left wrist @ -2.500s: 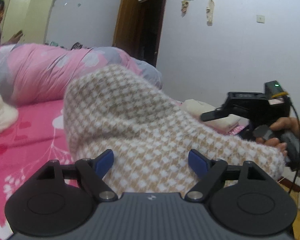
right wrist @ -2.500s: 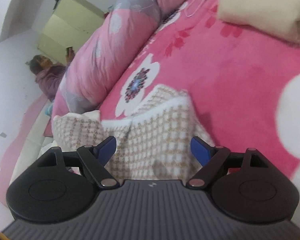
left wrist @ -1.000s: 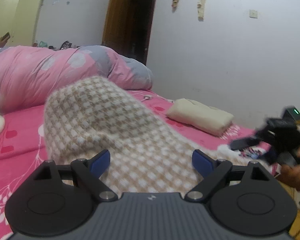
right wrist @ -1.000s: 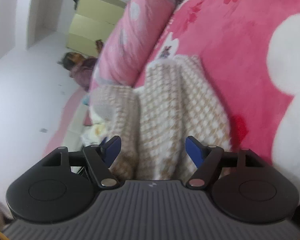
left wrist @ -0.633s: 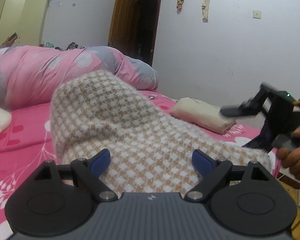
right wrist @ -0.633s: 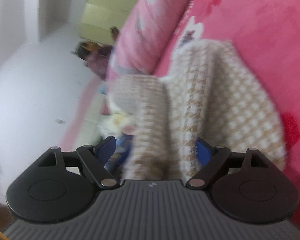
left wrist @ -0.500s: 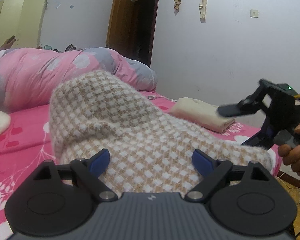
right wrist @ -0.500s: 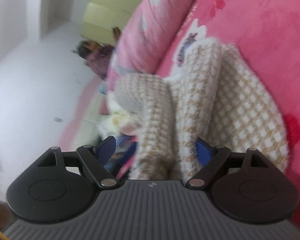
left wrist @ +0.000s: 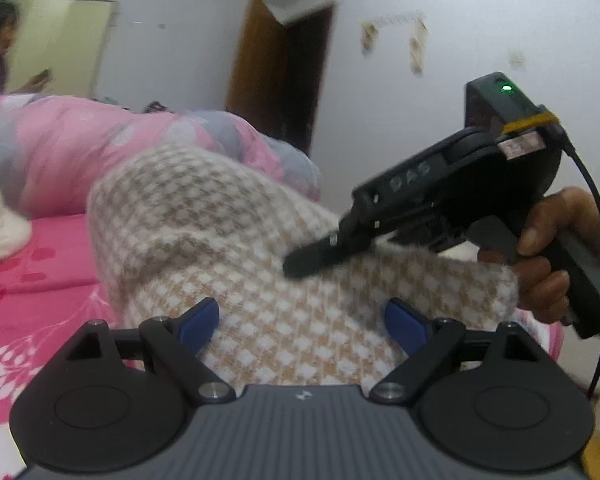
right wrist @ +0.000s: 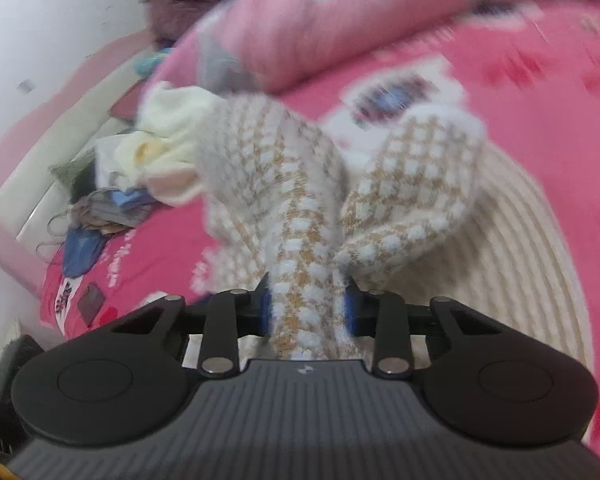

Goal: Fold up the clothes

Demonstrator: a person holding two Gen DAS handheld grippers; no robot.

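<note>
A: Right gripper (right wrist: 306,312)?
B: My jaws are closing on a bunched fold of the checked sweater (right wrist: 300,216), lifted over the pink bed (right wrist: 540,128).
A: Left gripper (left wrist: 300,316)?
B: Spread wide, sweater draped between, unpinched. Cloth runs away from both; right's got it.
A: Text?
B: Embossed letters on the right gripper, blurred.

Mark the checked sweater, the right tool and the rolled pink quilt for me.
checked sweater (left wrist: 204,216): left wrist view, on its raised hump.
right tool (right wrist: 306,308): right wrist view, between its pads, closing on bunched sweater.
rolled pink quilt (left wrist: 60,152): left wrist view, on its pink side.
</note>
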